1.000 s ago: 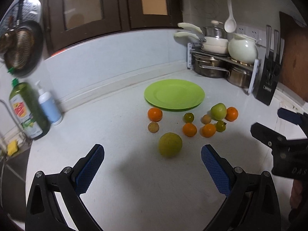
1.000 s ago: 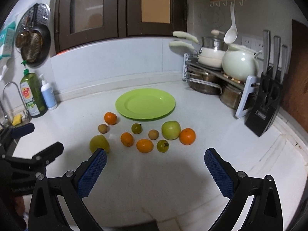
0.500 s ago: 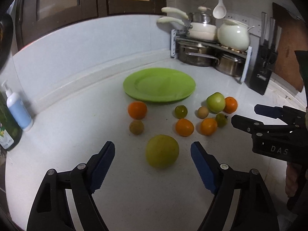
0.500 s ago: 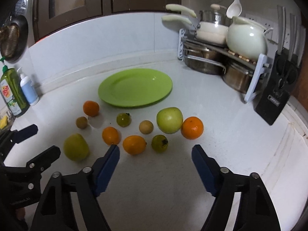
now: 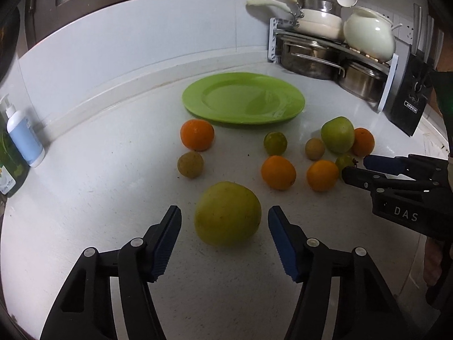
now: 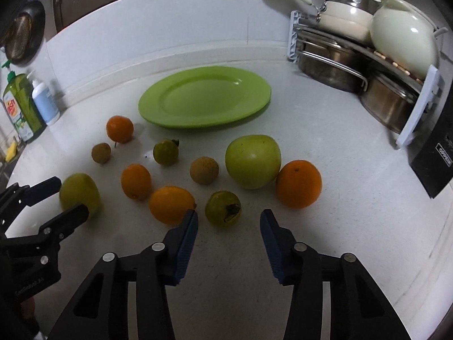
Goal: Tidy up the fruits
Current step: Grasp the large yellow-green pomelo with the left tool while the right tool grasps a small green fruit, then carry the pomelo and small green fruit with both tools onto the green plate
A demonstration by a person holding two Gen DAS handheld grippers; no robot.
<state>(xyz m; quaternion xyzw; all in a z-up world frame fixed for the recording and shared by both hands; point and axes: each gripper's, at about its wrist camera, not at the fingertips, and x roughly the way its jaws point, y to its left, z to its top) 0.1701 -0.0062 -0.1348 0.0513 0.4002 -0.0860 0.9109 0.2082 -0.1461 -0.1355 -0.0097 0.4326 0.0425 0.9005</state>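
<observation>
My left gripper [image 5: 225, 221] has its jaws half-wide, having just been closing, with the large yellow-green fruit [image 5: 228, 213] between the blue pads [image 5: 167, 243] but not yet pressed; a gap shows on both sides. My right gripper [image 6: 228, 221] stands narrower, its jaws also just closing, and the small green fruit [image 6: 223, 208] sits at the fingertips, at 12 o'clock, untouched. An oblong orange fruit [image 6: 171, 204] lies just beside the right gripper's left fingertip, at 10 o'clock. From the small green fruit, the green apple [image 6: 252, 161] lies at 1 o'clock, touching a round orange [image 6: 298, 184] on its right. A brown lychee-like fruit [image 6: 204, 170] sits at 11 o'clock. All fruit rests on the white counter [image 6: 325, 240]. The green plate [image 6: 203, 97] lies beyond the fruit at 12 o'clock, with nothing on it. A pot rack [image 6: 368, 65] stands at 2 o'clock.
</observation>
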